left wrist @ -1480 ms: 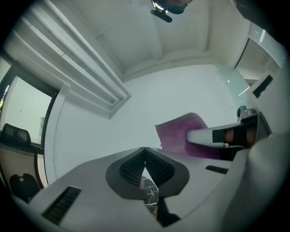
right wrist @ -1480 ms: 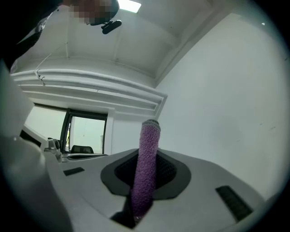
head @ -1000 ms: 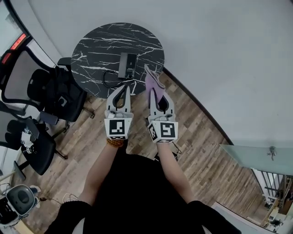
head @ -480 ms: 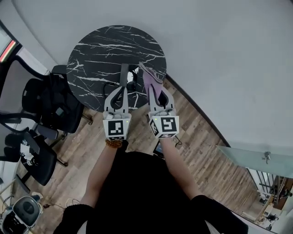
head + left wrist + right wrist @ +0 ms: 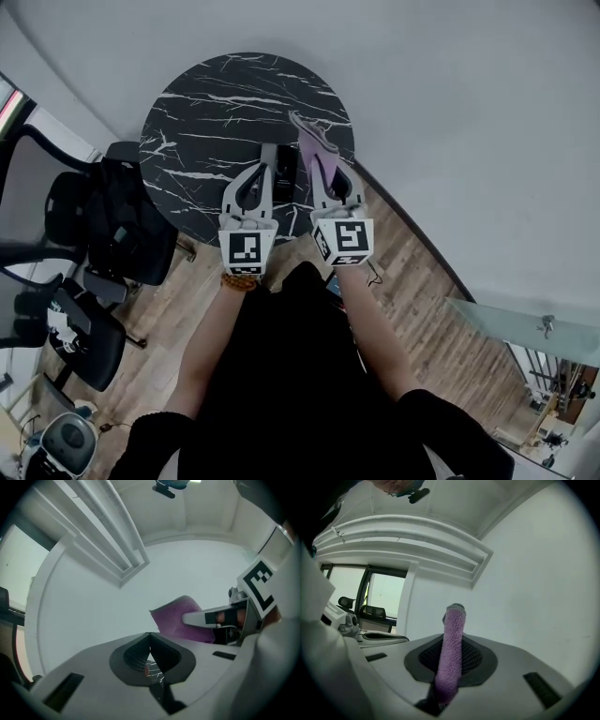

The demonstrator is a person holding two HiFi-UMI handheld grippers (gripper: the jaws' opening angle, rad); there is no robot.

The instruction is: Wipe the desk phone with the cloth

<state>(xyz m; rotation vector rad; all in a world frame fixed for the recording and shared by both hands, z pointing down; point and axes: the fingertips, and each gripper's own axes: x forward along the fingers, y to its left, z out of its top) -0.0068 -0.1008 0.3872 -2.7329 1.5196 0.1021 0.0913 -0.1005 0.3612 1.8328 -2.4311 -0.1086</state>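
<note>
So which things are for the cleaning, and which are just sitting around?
For the job: purple fluffy cloth, pinched in the right tongs; black desk phone on the round black marble table; shut, empty left tongs.
Just around: black office chairs; glass tabletop.

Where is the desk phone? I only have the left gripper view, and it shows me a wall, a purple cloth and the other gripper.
Observer: The head view shows the desk phone lying on a round black marble table, close to the edge nearest the person. The tip of the left gripper partly covers it.
Operator: Is the cloth gripped properly?
Observer: The right gripper view shows the right gripper with its fingers shut on the cloth. A folded edge stands up between them.
Operator: Is the cloth on the phone yet?
Observer: In the head view the cloth sticks out over the table just right of the phone. I cannot tell whether they touch.
</note>
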